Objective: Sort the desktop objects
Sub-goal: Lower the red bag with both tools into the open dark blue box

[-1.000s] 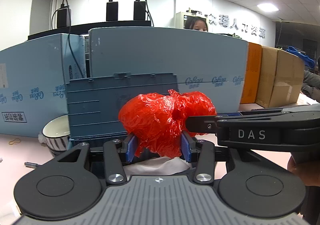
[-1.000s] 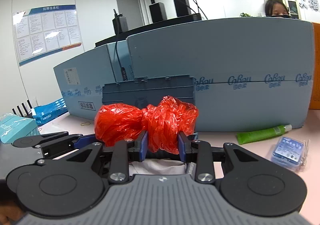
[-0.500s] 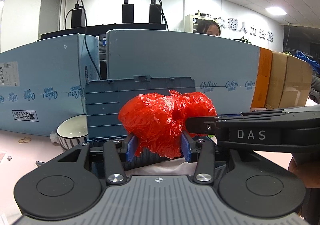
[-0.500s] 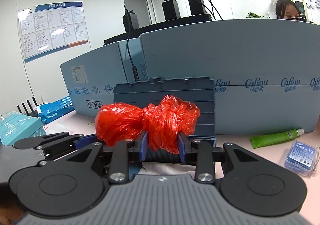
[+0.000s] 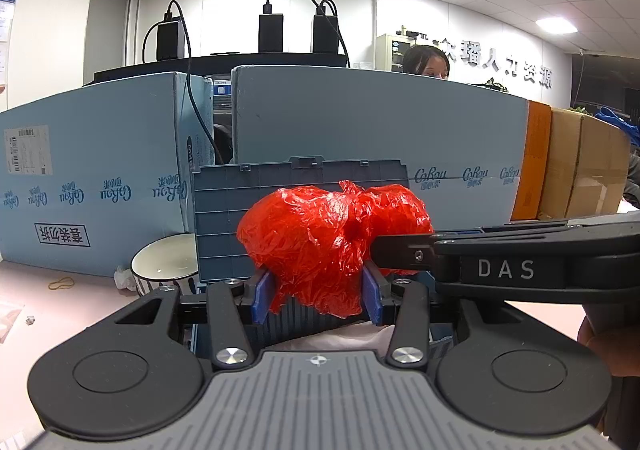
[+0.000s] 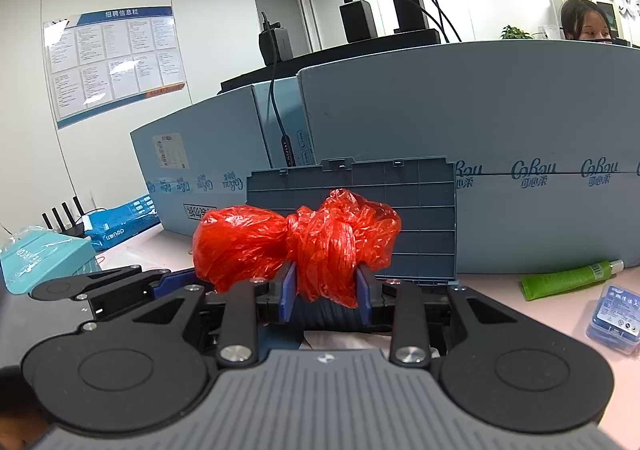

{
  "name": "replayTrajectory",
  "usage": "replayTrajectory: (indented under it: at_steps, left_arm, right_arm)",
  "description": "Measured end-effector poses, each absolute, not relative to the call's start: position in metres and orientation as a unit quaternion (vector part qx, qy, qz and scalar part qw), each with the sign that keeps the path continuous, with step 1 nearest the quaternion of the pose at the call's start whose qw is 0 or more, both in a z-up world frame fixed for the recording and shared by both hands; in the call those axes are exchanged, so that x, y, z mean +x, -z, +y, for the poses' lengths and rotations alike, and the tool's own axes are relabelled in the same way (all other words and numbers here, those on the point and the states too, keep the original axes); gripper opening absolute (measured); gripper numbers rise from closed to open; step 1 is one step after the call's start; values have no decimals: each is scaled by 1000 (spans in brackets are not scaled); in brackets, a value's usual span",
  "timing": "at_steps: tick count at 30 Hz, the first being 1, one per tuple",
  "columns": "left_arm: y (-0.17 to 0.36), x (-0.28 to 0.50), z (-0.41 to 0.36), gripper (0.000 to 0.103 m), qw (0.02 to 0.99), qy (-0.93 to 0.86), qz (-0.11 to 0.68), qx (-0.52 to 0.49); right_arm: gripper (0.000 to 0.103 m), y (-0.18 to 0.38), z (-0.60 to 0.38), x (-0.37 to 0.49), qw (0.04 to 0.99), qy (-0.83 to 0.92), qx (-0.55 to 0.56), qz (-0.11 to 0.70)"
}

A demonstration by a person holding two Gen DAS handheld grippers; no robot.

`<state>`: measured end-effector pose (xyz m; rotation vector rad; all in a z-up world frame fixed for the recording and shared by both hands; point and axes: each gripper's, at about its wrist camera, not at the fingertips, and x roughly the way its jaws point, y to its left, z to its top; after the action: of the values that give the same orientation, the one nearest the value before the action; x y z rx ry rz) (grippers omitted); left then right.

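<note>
While I hold both tools level, the red plastic bag (image 5: 332, 242) hangs in the air between them, above the counter (image 6: 500, 314) and in front of the upright lid of a grey-blue bin (image 5: 296, 194). My left hand-held gripper (image 5: 317, 300) has its blue pads pressed into the bag's larger lobe, clamped on the crinkled plastic. My right hand-held gripper (image 6: 325, 298) is clamped on the knotted, twisted end of the same bag (image 6: 296, 242); in the left wrist view I see it reaching in from the right side, black with white letters (image 5: 504, 262).

Behind the bin stand pale blue cartons (image 5: 100, 178), and brown cardboard boxes (image 5: 580, 166) sit further right. A white bowl (image 5: 166, 260) rests on the counter just left of the bin, with a rubber band (image 5: 61, 283) lying near it. In the right wrist view, a green tube (image 6: 570, 279) and a small blue packet (image 6: 618, 316) lie on the counter to the right.
</note>
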<state>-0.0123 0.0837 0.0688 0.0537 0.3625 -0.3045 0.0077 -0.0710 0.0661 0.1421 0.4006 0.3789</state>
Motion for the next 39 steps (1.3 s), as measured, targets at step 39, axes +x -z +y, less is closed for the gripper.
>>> replayTrajectory:
  at_steps: [39]
  left_arm:
    - [-49,6,90,40,968,142,203,40]
  right_arm:
    - [35,-48,-63,22,950,-204,80,221]
